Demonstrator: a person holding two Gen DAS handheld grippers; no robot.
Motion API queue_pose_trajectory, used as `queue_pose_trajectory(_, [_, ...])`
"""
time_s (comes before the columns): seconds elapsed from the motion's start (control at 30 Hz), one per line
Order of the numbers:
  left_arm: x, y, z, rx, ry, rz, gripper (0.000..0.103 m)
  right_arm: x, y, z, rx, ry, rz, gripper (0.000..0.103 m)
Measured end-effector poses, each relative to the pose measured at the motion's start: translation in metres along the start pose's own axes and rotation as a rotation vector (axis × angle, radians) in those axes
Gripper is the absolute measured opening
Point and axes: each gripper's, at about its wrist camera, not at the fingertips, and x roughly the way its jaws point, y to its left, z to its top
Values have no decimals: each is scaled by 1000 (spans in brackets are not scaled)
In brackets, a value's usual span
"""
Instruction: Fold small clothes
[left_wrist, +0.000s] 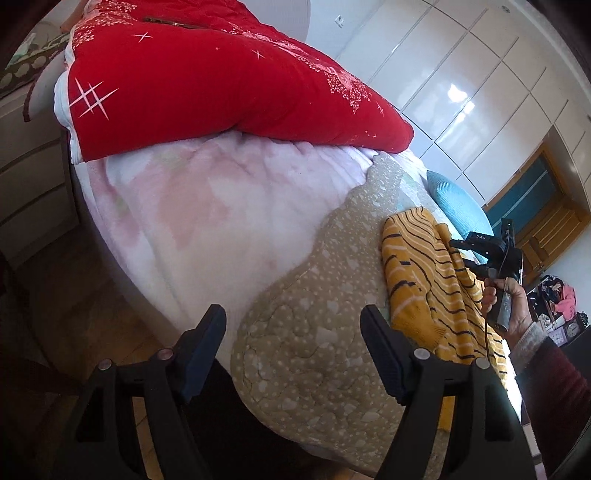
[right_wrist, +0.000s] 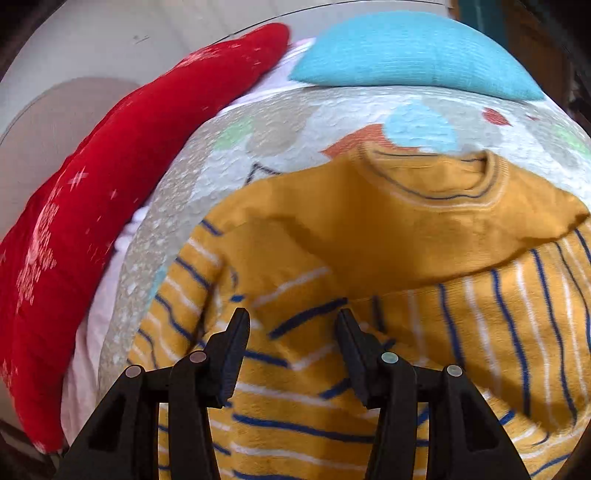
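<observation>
knitted yellow wool, striped in dark blue and white, is what i have to fold: a small sweater (right_wrist: 369, 258) lying on the patterned quilt (right_wrist: 295, 122) of the bed. going from the big things down: the bed carries a pale pink blanket (left_wrist: 207, 221), a thick red duvet (left_wrist: 221, 85) heaped along its far side, and a turquoise cushion (right_wrist: 413, 55) beyond the sweater's collar. the sweater lies neck away from my right camera, with part of it already turned over itself, so plain yellow sits above the stripes.

i judge it light, soft and floppy, not slippery; the knit should bunch and stretch if i drag it, so i'd pinch a hem, cuff or shoulder seam where the fabric is doubled, and lift, not pull.

my right gripper (right_wrist: 291, 332) hangs low over the striped body, jaws apart, nothing between them; i cannot tell whether the tips touch the knit. my left gripper (left_wrist: 291, 332) is well off to the side over the quilt's edge, jaws spread wide and empty, well apart from the sweater.
</observation>
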Motion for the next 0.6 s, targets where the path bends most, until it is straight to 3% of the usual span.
queue_pose_trajectory(0.07, [0, 4, 0, -8, -1, 5, 74, -7, 29, -18, -137, 43, 70, 56])
queue_pose_trajectory(0.17, [1, 7, 0, -18, 2, 7, 74, -23, 51, -56, -232, 171, 283, 56])
queue_pose_trajectory(0.33, [-2, 6, -2, -22, -8, 2, 74, -71, 56, -106, -284, 170, 317, 56])
queue_pose_trajectory(0.43, [-2, 2, -2, -17, -7, -7, 74, -94, 60, -131, -295, 169, 347, 64])
queue_pose_trajectory(0.6, [-1, -6, -5, -6, 4, -30, 74, -92, 77, -171, -244, 220, 426, 66])
